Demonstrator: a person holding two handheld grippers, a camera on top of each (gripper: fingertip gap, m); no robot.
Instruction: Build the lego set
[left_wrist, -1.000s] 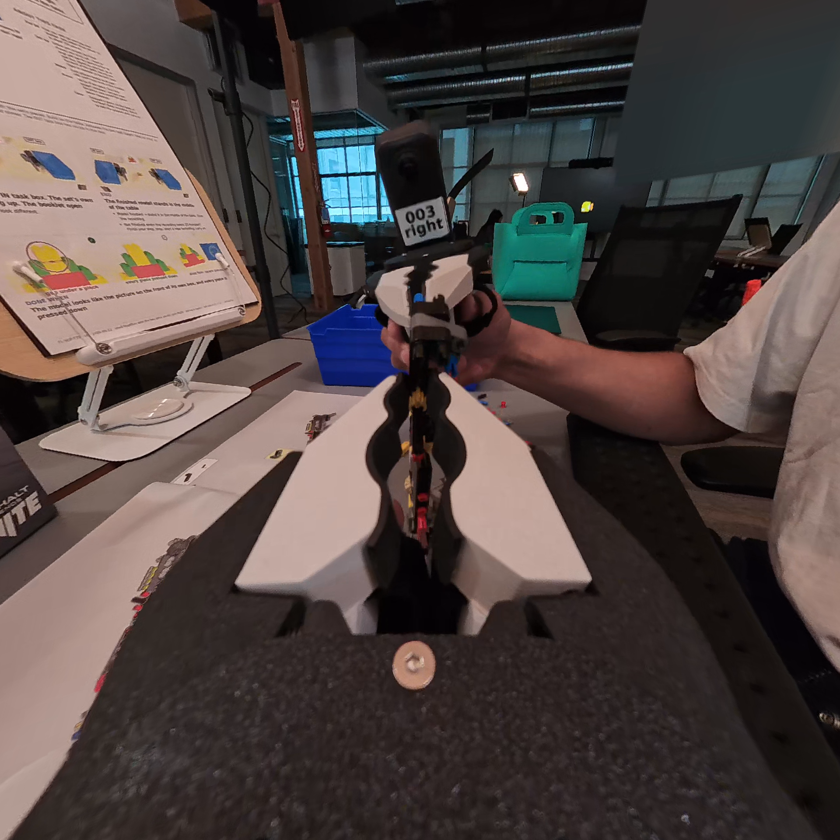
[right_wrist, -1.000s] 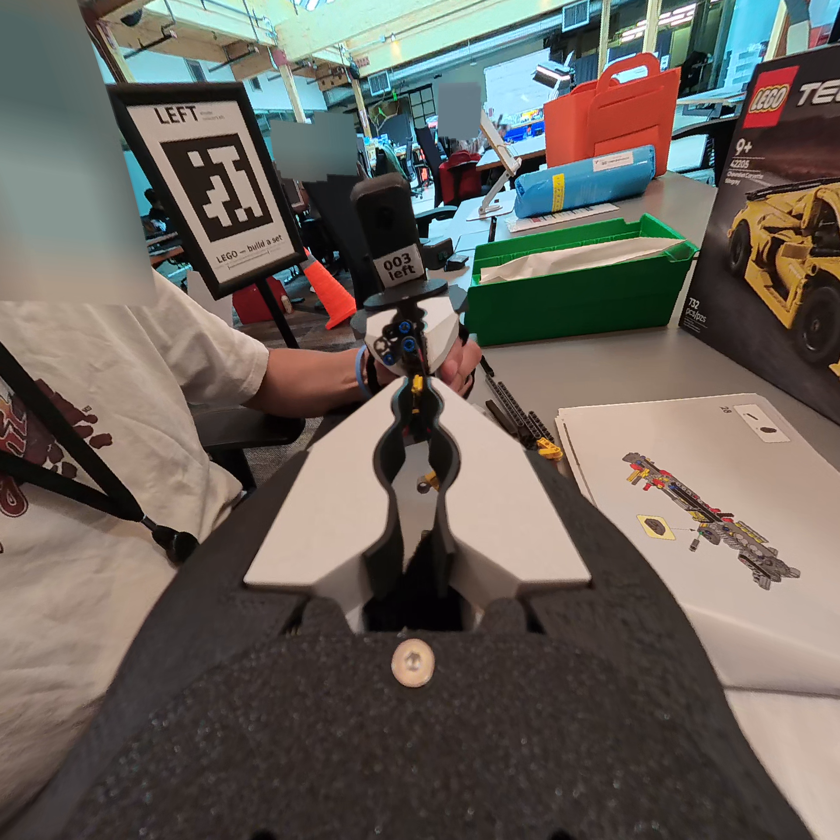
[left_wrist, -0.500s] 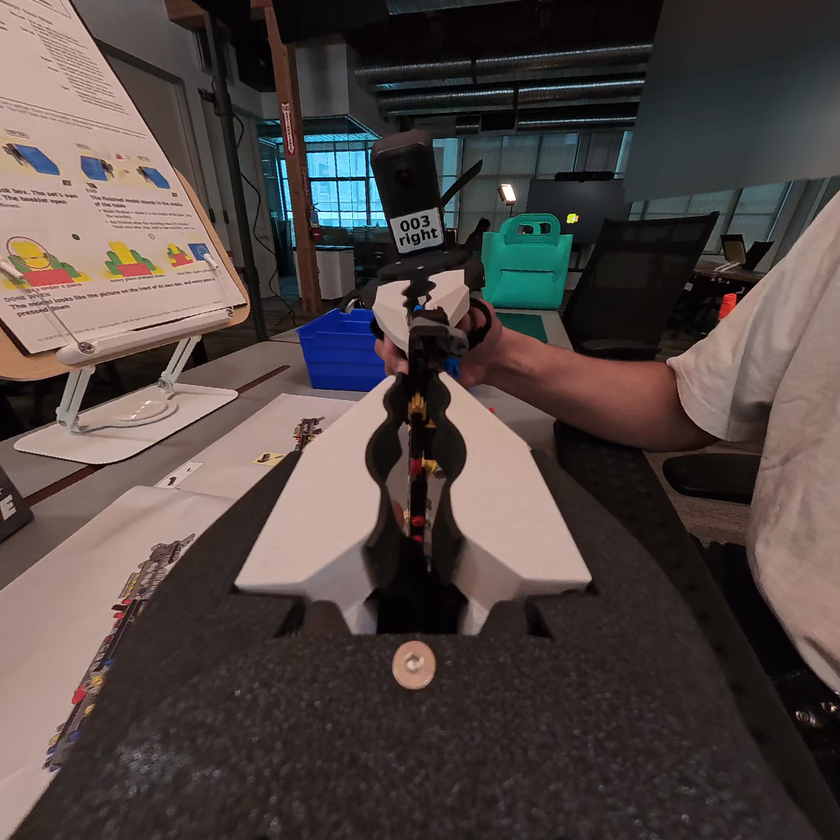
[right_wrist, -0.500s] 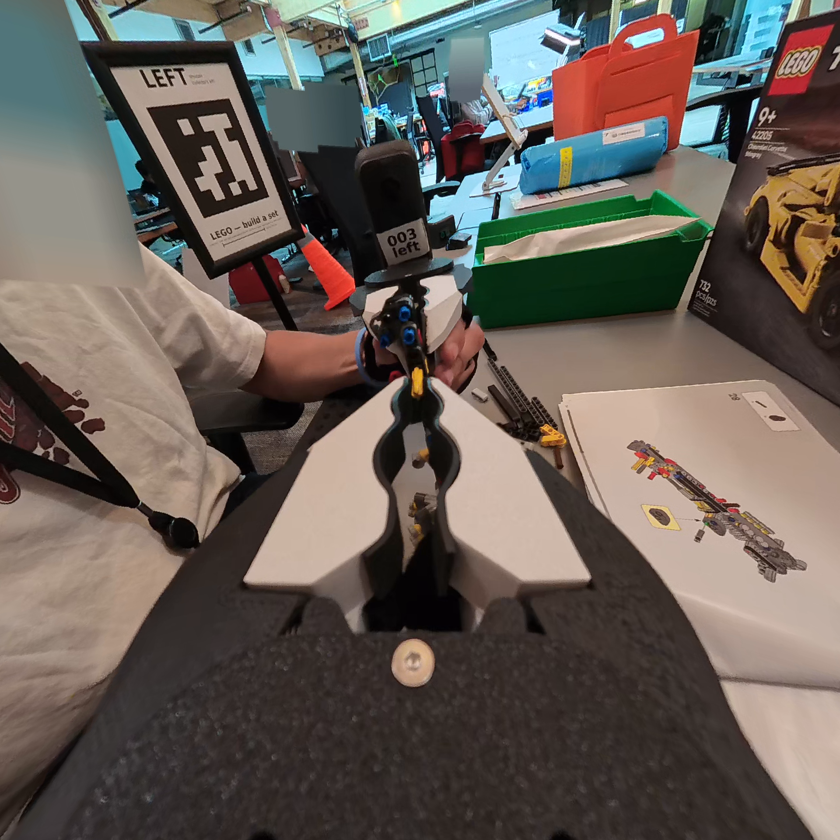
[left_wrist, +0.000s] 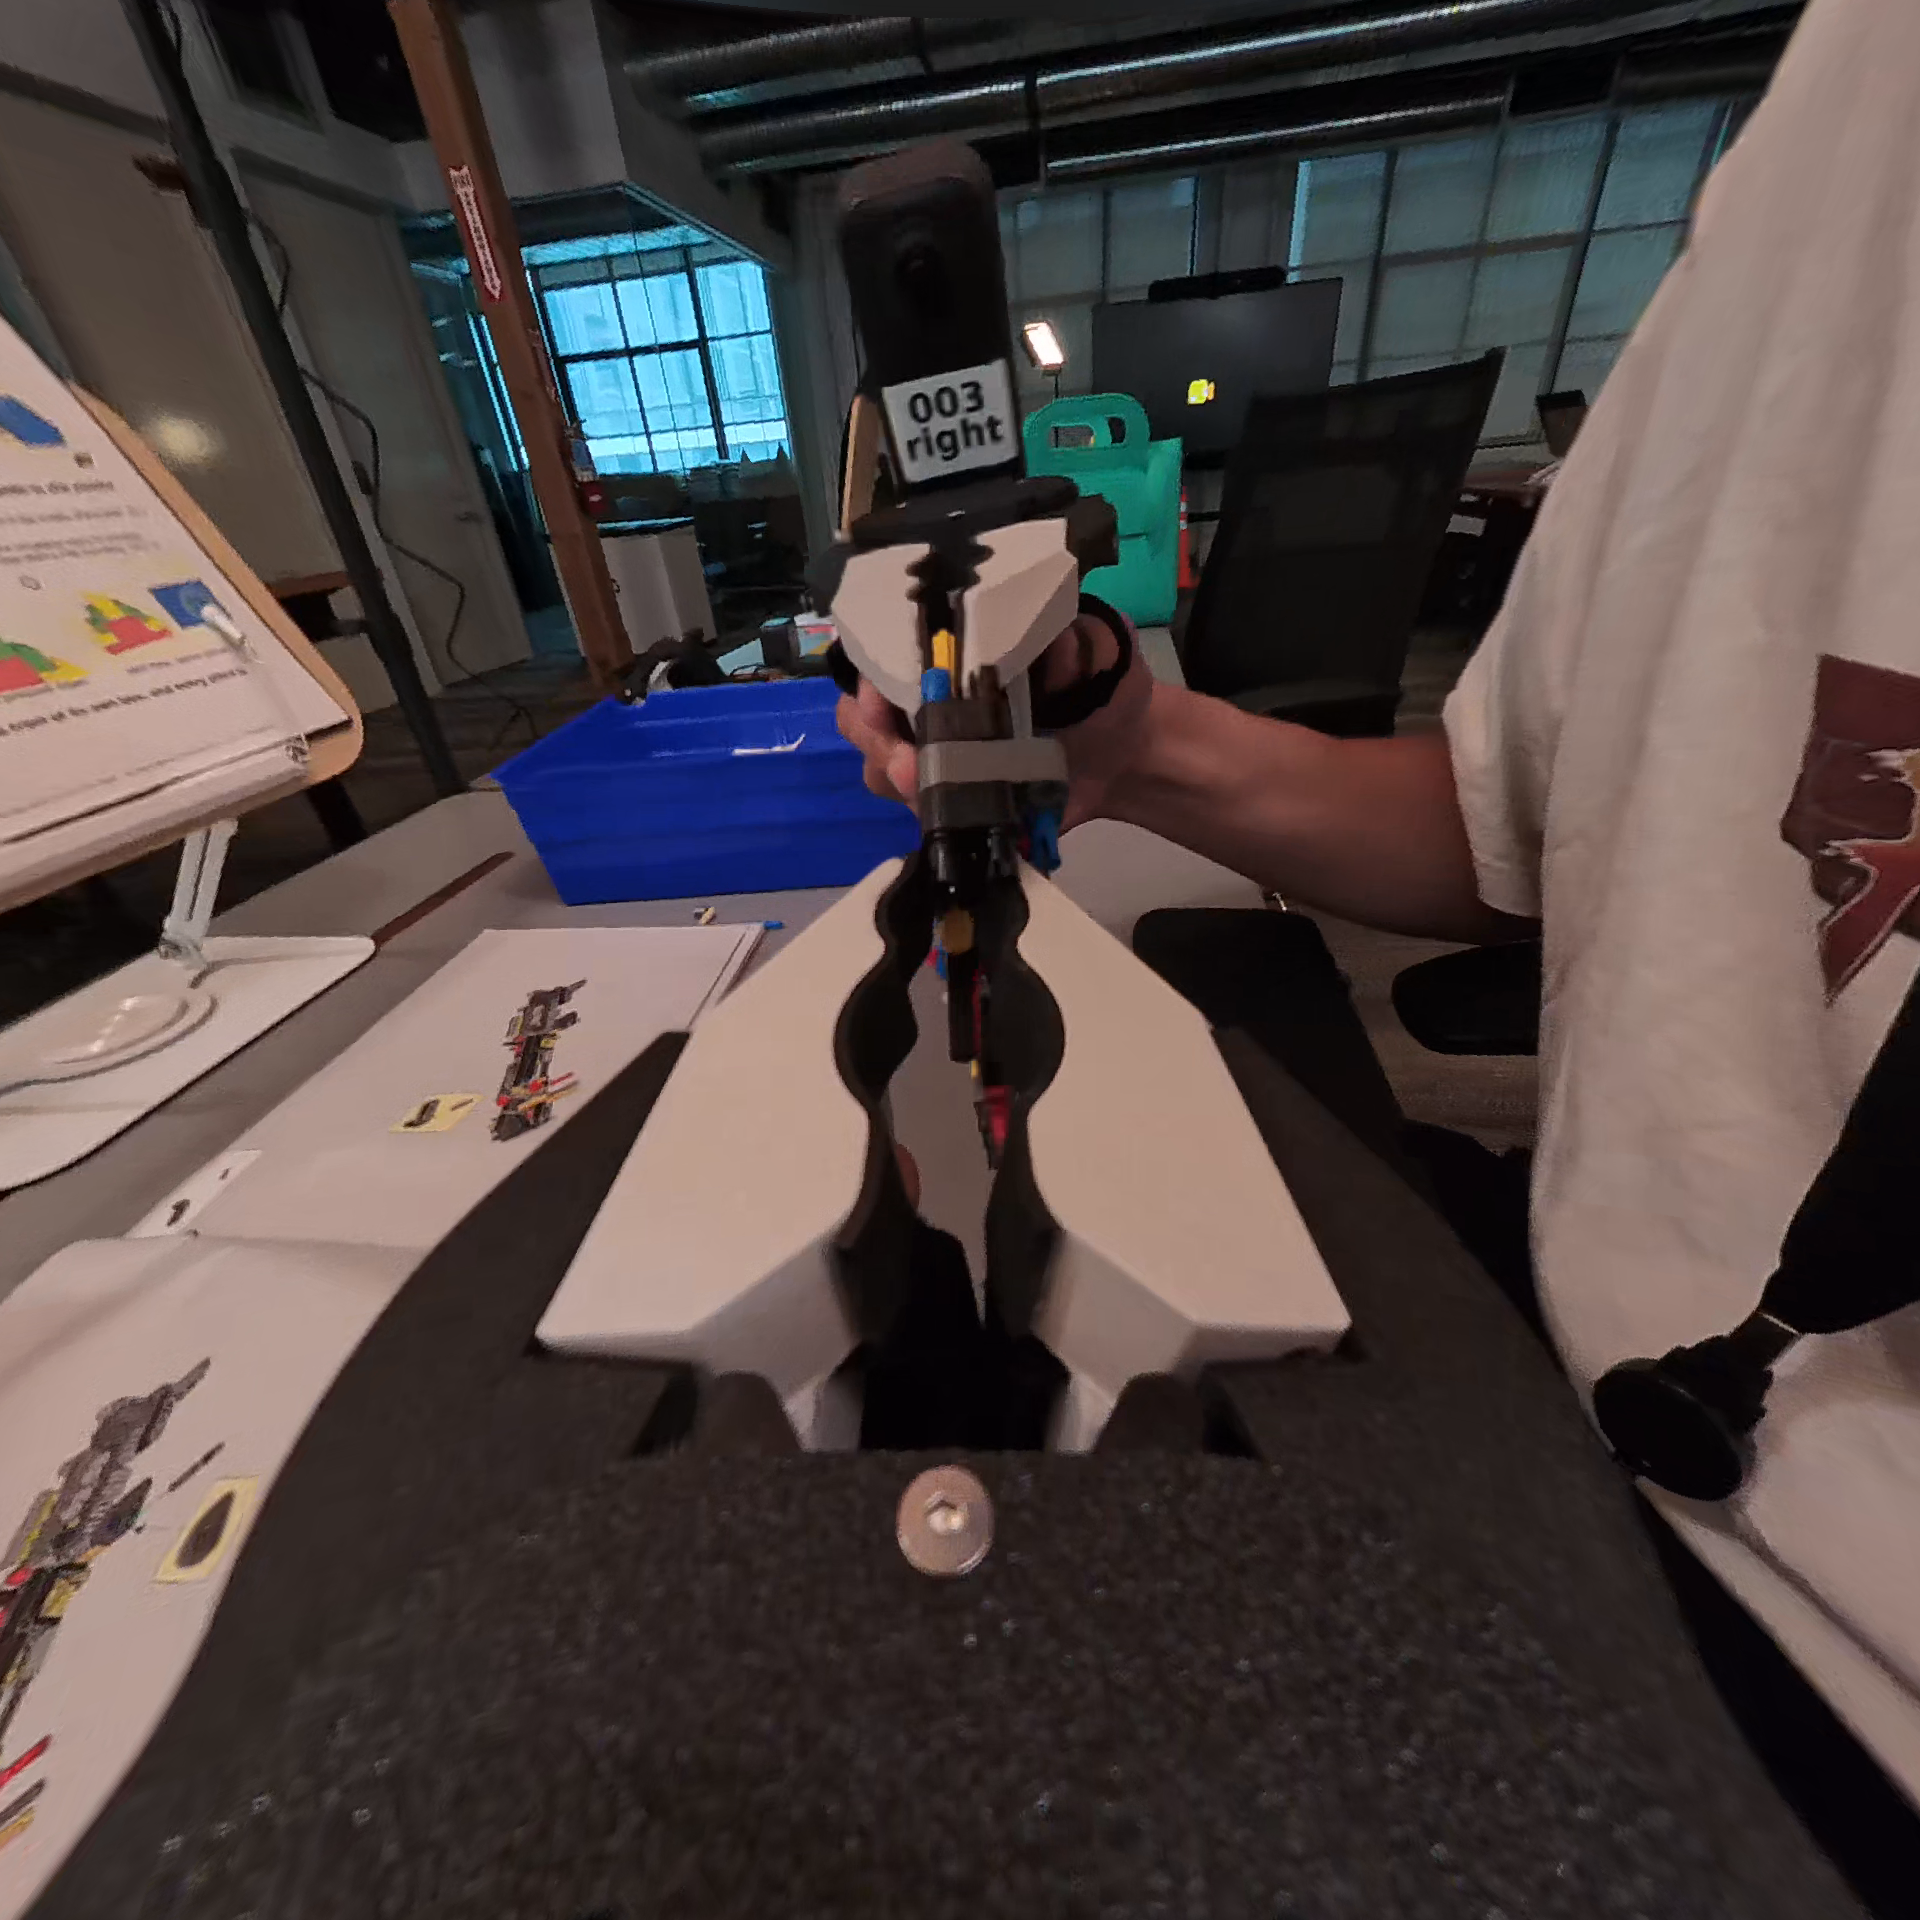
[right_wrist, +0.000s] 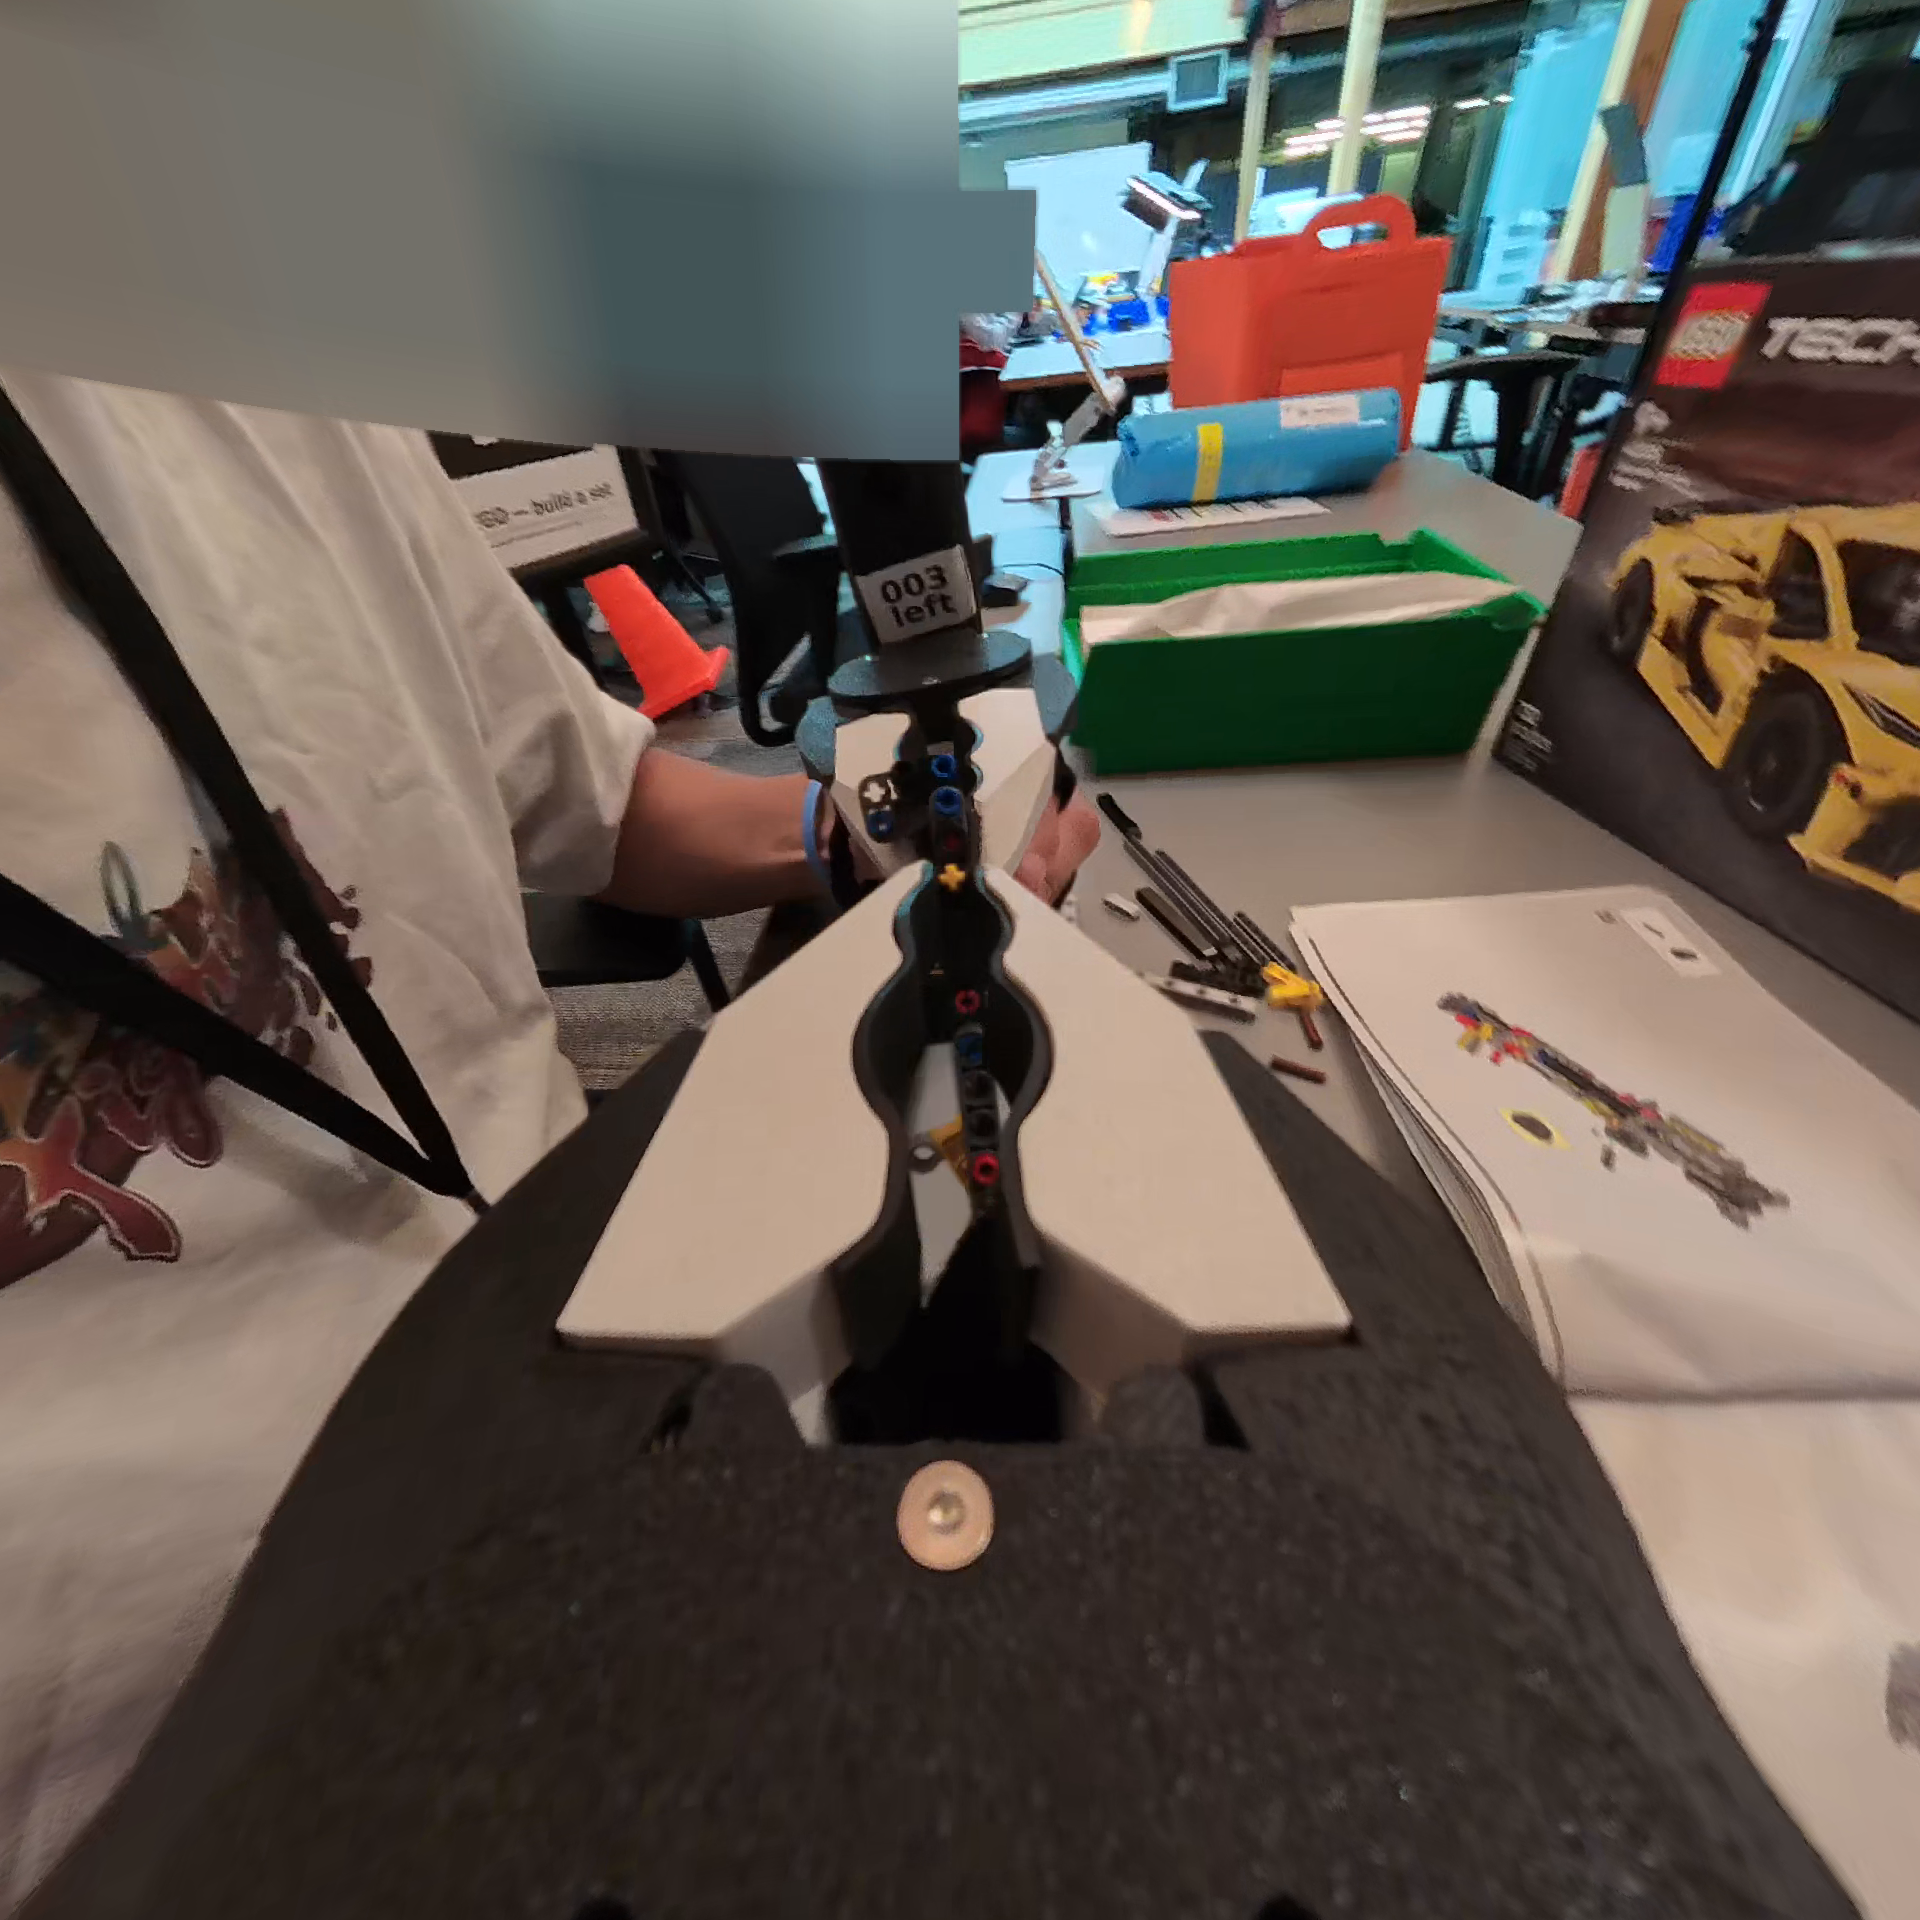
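Midair above the instruction booklet (right_wrist: 1662, 1091), left gripper (left_wrist: 951, 904) and right gripper (right_wrist: 951, 883) face tip to tip, both clamped narrowly on one long lego assembly (right_wrist: 966, 1049).

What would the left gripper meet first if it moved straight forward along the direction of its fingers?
The left gripper points at the right gripper, which faces it head-on. Both hold the same long lego assembly between them, so going forward would push that assembly into the right gripper's fingers first. The exact gap is unclear.
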